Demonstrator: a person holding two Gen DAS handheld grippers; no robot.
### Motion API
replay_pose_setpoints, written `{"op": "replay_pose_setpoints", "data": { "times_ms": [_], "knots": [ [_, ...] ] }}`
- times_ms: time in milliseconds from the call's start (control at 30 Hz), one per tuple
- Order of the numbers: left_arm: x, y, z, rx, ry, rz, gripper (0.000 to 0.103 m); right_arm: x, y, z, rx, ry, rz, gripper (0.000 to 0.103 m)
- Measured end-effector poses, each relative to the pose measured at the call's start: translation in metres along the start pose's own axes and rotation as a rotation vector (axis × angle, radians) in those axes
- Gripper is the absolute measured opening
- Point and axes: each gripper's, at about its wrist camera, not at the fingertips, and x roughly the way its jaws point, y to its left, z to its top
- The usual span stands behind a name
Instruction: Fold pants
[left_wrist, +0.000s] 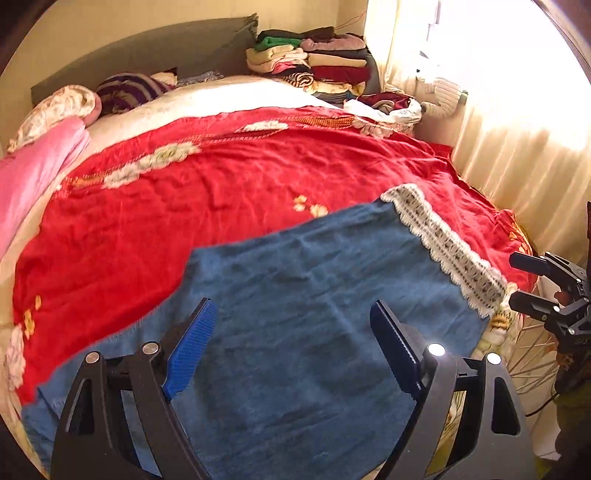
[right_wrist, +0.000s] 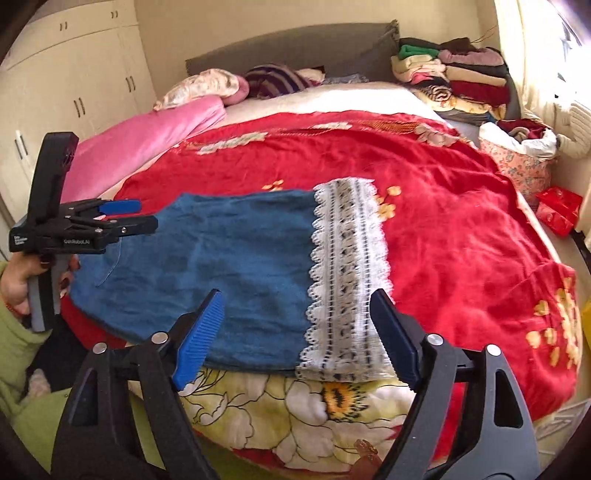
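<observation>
the left hand-held gripper (left_wrist: 293, 349) hangs just above the blue pants (left_wrist: 295, 314), its ridged blue pads (left_wrist: 192, 350) spread wide with nothing between them; the right hand-held gripper (right_wrist: 295, 338) is likewise wide open and empty, poised over the near edge where the lace hem (right_wrist: 347, 280) meets the bed's edge. the pants lie flat on the red bedspread (right_wrist: 443, 221), near the foot of the bed, already doubled into a rough rectangle by the look of it. the cloth reads as soft, light, denim-like cotton with a faint nap, limp rather than stiff, so it should drape and sag when lifted; a pinch at the corners, one at the lace end and one at the plain end, seems the surest hold. the crocheted white trim with dark stitching is openwork, scalloped and likely to snag on ridged pads. beyond, the bedspread is creased, with floral motifs; a glossy pink quilt (right_wrist: 147, 136) sits left, stacked folded clothes (right_wrist: 454, 74) by the padded headboard (right_wrist: 295, 44).
</observation>
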Motion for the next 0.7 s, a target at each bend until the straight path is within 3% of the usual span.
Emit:
{"op": "replay_pose_setpoints", "data": {
  "times_ms": [200, 700],
  "knots": [
    [0.009, -0.024, 0.038, 0.056, 0.0, -0.055, 0.084, -0.005, -0.019, -0.001, 0.057, -0.023, -0.021, 0.08],
    [0.103, -0.055, 0.086, 0.099, 0.085, -0.151, 0.084, 0.019, -0.04, -0.019, 0.159, 0.013, 0.018, 0.085]
  ]
}}
